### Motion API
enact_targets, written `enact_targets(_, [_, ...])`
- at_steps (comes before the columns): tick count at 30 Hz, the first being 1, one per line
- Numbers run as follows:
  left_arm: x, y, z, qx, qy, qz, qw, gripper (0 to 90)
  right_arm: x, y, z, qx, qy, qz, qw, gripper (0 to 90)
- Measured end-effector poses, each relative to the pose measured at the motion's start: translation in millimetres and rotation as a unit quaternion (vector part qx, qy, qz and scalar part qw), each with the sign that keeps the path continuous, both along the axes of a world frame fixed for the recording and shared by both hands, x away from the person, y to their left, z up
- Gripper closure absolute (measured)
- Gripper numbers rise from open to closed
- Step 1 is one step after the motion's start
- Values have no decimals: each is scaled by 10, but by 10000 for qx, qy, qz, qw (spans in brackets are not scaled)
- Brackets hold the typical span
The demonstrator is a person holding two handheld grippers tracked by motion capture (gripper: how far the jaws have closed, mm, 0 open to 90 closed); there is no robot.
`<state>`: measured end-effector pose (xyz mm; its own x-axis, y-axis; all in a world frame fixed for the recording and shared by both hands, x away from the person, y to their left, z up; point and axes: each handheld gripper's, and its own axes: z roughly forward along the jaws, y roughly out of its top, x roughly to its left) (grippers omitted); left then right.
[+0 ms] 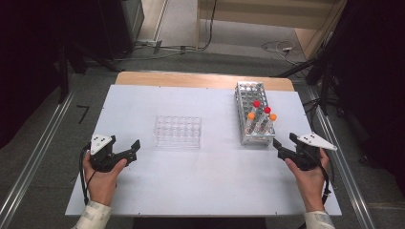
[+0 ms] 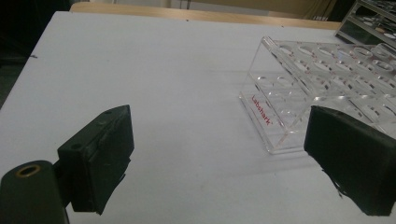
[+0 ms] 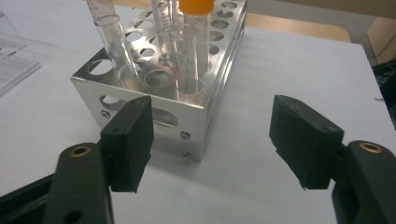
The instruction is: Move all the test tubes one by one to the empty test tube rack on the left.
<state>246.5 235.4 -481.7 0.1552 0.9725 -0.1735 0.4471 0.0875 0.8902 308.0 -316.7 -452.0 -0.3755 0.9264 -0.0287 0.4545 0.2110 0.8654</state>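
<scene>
High view: both tools, left [image 1: 135,146] and right [image 1: 278,145], are held open, empty, flanking racks [image 1: 255,114] for tube [image 1: 250,121] pickup.

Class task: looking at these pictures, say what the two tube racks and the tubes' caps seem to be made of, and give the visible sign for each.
Perforated rack: probably sheet metal, bright silvery finish, with reflections, folded edges and small screws.
Clear rack: likely acrylic or similar plastic, transparent and glossy, the table showing through it, red lettering on its side.
Caps: probably matte plastic, red and orange; too small to be sure.
</scene>
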Motion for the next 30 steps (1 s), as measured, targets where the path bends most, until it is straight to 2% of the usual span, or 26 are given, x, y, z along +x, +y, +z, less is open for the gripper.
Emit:
enact_targets(6, [2, 6, -4, 3, 2, 8, 10000, 93, 81, 86, 19, -57, -116, 27, 9999, 379])
enact_targets(7, [1, 7, -4, 0, -1, 5, 10000, 93, 107, 125, 23, -102, -183, 56, 9998, 432])
enact_targets(10, [-3, 6, -3, -26, -7, 16, 10000, 93, 133, 151, 26, -105, -212, 67, 9997, 473])
enact_targets(11, [-4, 7, -3, -20, -6, 17, 10000, 93, 155, 170, 27, -106, -225, 80, 9997, 511])
enact_targets(17, [-6, 9, -4, -31, -21, 25, 10000, 95, 218, 211, 11, -99, -225, 133, 9996, 595])
enact_targets(22, [-7, 1, -3, -27, -17, 21, 10000, 96, 249, 248, 0, -110, -222, 157, 9996, 626])
enact_targets(30, [-10, 6, -5, -39, -23, 15, 10000, 96, 314, 269, -29, -89, -140, 97, 9998, 712])
